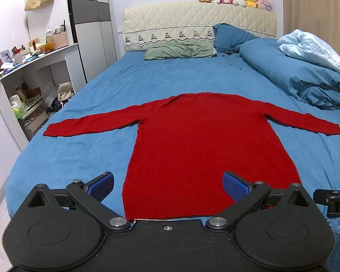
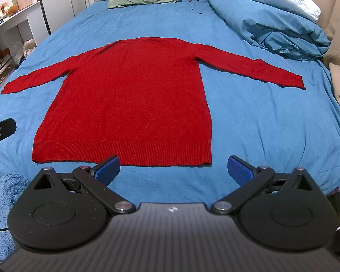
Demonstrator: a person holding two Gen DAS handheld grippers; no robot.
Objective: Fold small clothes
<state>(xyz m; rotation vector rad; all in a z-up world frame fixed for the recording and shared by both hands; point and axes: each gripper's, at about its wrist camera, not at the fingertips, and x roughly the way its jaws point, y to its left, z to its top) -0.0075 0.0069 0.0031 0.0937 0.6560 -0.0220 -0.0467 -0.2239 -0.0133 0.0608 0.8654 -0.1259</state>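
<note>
We are hovering both grippers, left gripper (image 1: 168, 184) and right gripper (image 2: 174, 168), jaws spread wide and holding nothing, over the hem of the red sweater (image 2: 129, 95) lying flat ahead on the blue bedsheet (image 2: 260, 122); pinching each sleeve cleanly should keep folds square
</note>
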